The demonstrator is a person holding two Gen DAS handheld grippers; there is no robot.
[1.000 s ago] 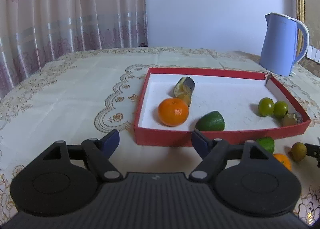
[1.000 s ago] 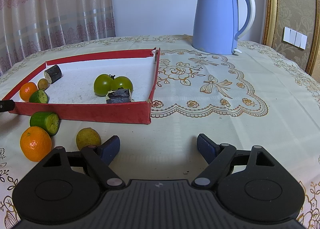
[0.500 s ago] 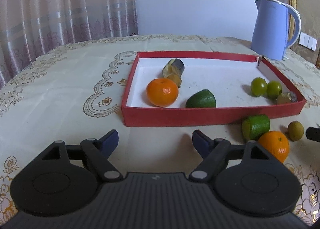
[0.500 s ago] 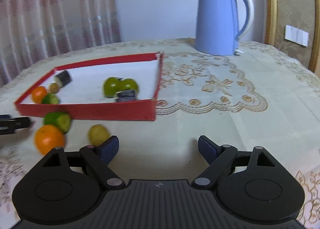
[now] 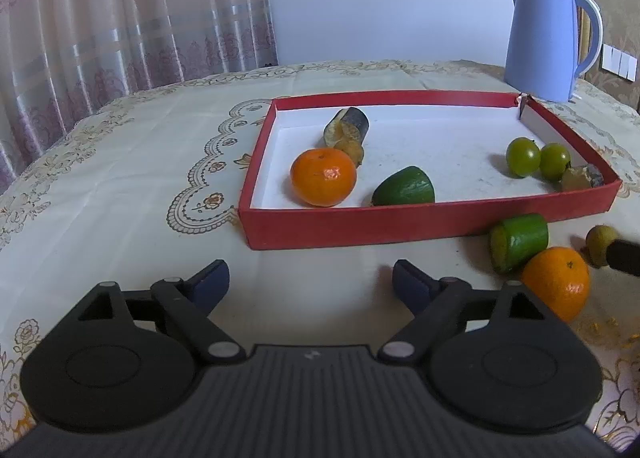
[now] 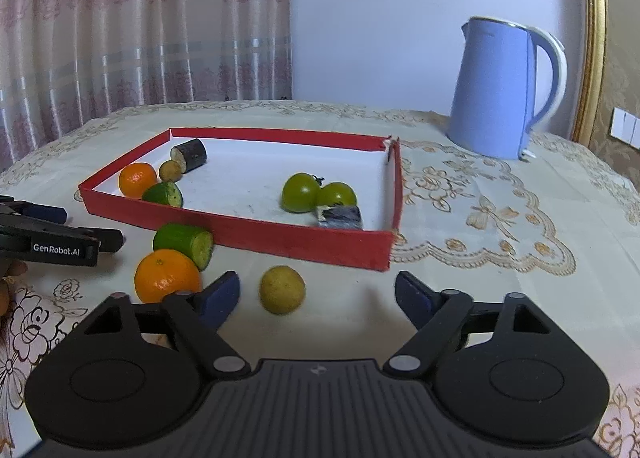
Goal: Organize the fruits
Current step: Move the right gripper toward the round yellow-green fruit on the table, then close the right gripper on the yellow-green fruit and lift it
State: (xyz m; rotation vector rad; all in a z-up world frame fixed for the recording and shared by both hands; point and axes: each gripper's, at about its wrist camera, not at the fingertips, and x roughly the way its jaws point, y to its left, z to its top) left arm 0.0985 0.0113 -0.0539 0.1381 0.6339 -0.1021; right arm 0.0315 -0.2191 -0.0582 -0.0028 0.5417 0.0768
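- Altogether, two oranges show: one orange inside the tray at the near left corner of the red tray, and one orange outside the tray on the tablecloth.
- Two green cut pieces show: a green piece in the tray at 3 o'clock from the inner orange, and a green piece outside lying against the tray's near wall and touching the outer orange.
- Two green tomatoes sit side by side near the tray's right wall.
- Two dark cut pieces lie in the tray: a dark piece at the back left and a dark piece just in front of the tomatoes.
- Two small yellowish fruits show: one small fruit in the tray, half hidden behind the inner orange in the left view, and one small fruit outside.
- One blue kettle stands behind the tray's far right corner.
- Left gripper: its jaws are spread, have just been opening, and hold nothing.
- Right gripper: its jaws are spread and have just been closing; the outer small fruit lies between the pads, nearer the left one, untouched.
- In the left view, a dark tip of the right gripper covers part of the outer small fruit at the right edge.
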